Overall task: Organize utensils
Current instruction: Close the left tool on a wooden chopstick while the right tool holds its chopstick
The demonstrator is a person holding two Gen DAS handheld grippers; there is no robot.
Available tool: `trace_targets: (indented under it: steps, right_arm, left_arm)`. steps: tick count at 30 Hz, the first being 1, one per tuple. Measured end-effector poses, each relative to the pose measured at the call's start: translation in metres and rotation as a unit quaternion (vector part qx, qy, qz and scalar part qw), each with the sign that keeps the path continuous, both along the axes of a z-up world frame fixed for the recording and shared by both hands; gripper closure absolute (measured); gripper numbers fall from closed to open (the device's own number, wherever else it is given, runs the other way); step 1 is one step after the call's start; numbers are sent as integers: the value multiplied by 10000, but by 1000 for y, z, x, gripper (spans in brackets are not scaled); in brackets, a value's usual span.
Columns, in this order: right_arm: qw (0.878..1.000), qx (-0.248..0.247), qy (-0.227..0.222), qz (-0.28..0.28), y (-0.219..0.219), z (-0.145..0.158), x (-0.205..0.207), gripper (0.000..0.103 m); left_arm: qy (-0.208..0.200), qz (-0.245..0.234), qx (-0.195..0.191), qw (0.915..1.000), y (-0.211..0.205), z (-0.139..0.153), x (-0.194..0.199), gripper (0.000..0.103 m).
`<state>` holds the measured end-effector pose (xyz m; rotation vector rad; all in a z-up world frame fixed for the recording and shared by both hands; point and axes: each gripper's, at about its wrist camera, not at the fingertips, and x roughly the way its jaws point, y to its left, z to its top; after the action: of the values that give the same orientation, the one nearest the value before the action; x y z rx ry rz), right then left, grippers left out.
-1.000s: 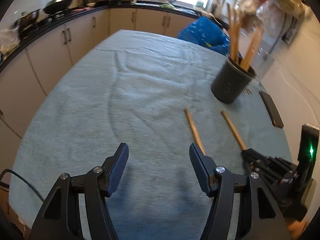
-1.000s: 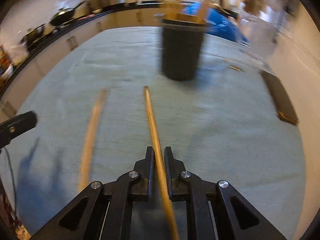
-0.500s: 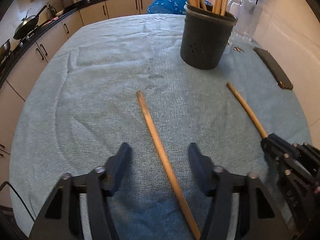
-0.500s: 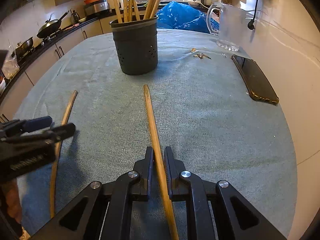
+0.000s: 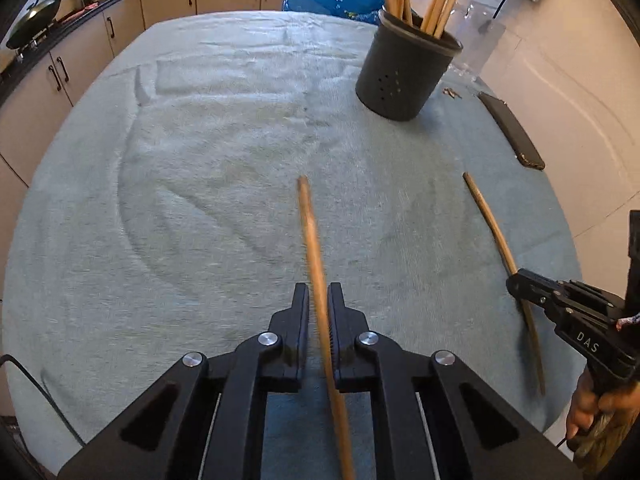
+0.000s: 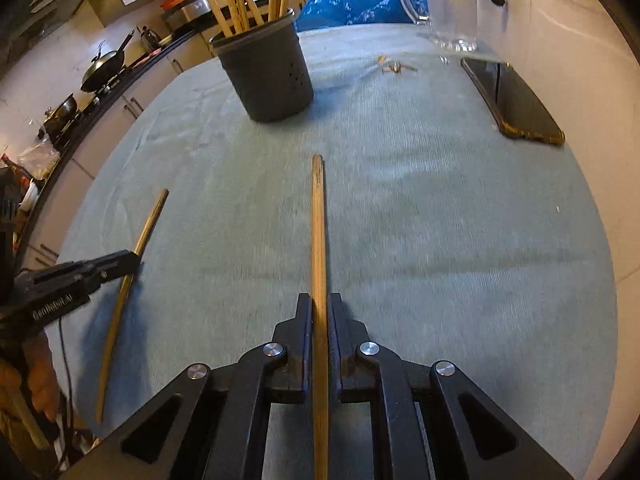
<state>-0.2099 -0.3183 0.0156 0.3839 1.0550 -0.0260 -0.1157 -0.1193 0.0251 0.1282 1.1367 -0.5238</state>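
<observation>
Closing on a wooden chopstick [image 5: 316,256], the left gripper [image 5: 318,300] had its jaws nearly together, the stick running between them and out ahead over the table [image 5: 200,200]; its pads looked to be just meeting the wood, though blur made the contact hard to judge. The right gripper [image 6: 319,308] was clamped tight on a second wooden chopstick [image 6: 318,232], which stretched straight forward from between its fingers, its far tip pointing toward the dark utensil holder [image 6: 268,76].

That holder stood upright ahead of both grippers, slightly to the left of the right one and ahead and to the right of the left one, already packed with several more wooden sticks [image 6: 236,0] leaning at angles. A grey-green cloth covered the table beneath everything.

From the left wrist view, the right gripper appeared off to the right side with its stick angled forward. From the right wrist view, the left gripper appeared off to the left, a hand [image 6: 44,392] beneath it.

Ahead and to the right of the right gripper lay a dark phone [image 6: 516,104], with a clear glass jug [image 6: 452,4] beyond it.
</observation>
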Motion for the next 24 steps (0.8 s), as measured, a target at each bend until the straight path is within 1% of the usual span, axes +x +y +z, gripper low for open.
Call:
trace_targets:
  steps: [3, 6, 11, 12, 18, 21, 24]
  right_arm:
    - [9999, 53, 67, 78, -2, 0, 3, 94]
    - [9997, -80, 196, 147, 0, 1, 14, 93]
    - [9978, -442, 378, 334, 6, 3, 39, 93]
    - [9970, -526, 428, 378, 7, 3, 45, 93]
    - [9911, -974, 591, 684, 15, 4, 76, 93]
    - [9868, -1182, 672, 880, 19, 5, 89, 93]
    - [9845, -1243, 822, 923, 21, 5, 100, 92]
  left_arm:
    - [-17, 19, 8, 10000, 1, 4, 6, 70]
    - [-98, 10, 262, 9996, -7, 3, 16, 70]
    - [84, -212, 443, 9988, -27, -8, 31, 70]
    - [-39, -236, 531, 9983, -32, -8, 32, 70]
    - [-271, -398, 823, 9954, -45, -11, 37, 69]
    - [-361, -416, 856, 9948, -48, -12, 36, 67]
    - [-387, -385, 777, 9955, -49, -12, 38, 63]
